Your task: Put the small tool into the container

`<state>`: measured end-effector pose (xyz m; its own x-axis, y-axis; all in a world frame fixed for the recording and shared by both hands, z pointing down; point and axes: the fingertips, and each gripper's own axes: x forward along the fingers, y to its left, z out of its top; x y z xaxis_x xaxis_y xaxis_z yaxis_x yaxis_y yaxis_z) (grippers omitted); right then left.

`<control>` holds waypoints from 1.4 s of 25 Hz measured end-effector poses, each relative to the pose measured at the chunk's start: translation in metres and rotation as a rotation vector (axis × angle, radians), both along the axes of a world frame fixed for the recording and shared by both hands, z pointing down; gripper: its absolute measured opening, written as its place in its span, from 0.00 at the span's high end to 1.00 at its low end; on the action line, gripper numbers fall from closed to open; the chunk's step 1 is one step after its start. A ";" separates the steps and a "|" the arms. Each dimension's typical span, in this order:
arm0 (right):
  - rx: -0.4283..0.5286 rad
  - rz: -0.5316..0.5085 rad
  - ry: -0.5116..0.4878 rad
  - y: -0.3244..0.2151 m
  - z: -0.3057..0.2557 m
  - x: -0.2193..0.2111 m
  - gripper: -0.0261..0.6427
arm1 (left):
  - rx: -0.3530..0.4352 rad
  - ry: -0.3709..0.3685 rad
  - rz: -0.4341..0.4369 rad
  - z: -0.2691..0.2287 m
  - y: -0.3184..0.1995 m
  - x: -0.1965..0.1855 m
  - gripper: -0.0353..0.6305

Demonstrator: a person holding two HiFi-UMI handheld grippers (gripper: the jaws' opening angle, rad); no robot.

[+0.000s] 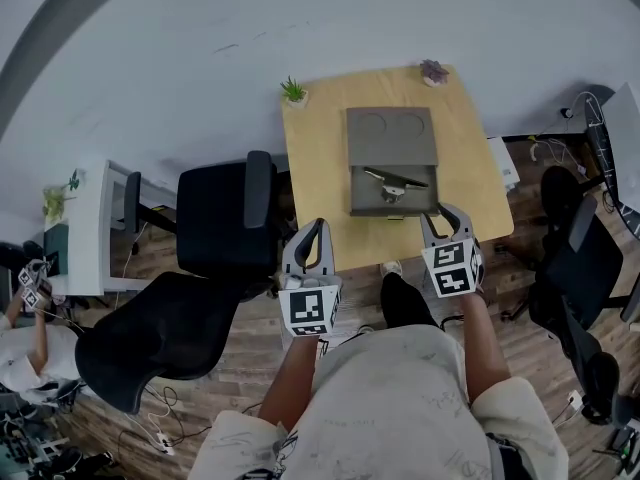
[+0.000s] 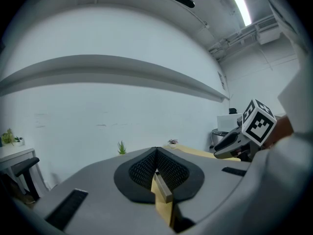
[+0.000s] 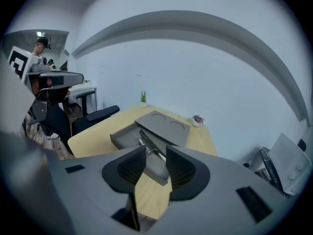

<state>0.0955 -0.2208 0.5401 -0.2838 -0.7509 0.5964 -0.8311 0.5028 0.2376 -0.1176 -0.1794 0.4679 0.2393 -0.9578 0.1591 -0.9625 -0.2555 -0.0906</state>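
Note:
A grey container (image 1: 352,190) stands on the wooden table (image 1: 320,158). Its lid (image 1: 391,136), with two round recesses, lies at the back. Inside the uncovered front part lies a small metal tool (image 1: 395,181). My left gripper (image 1: 318,226) hovers at the table's near edge, left of the container, shut and empty. Just past the container's near right corner, my right gripper (image 1: 446,211) is open with nothing in it. In the right gripper view the container (image 3: 117,140) and tool (image 3: 149,148) show between the spread jaws of my right gripper (image 3: 155,155). In the left gripper view my left gripper (image 2: 156,153) has its pads meeting.
Two small potted plants (image 1: 294,91) (image 1: 434,71) stand at the table's far corners. Black office chairs (image 1: 225,218) (image 1: 160,333) crowd the left side, and another chair (image 1: 580,258) is on the right. A white desk (image 1: 85,228) and a second person (image 1: 30,318) are far left.

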 end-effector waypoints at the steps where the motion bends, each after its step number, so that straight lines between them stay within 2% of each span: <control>1: 0.004 0.012 -0.016 0.000 -0.003 0.002 0.75 | 0.007 0.000 0.004 -0.003 -0.001 0.001 0.94; 5: 0.024 0.058 -0.087 -0.001 -0.013 0.010 0.75 | 0.014 -0.013 0.011 -0.007 -0.005 0.001 0.94; 21: 0.160 0.145 -0.230 -0.007 -0.066 0.035 0.75 | 0.027 -0.030 0.032 -0.023 -0.013 0.006 0.94; 28: 0.279 0.161 -0.284 -0.008 -0.100 0.040 0.75 | 0.058 -0.025 0.026 -0.037 -0.015 0.005 0.94; 35: 0.436 0.172 -0.292 -0.003 -0.129 0.049 0.75 | 0.097 -0.019 0.023 -0.051 -0.014 0.006 0.94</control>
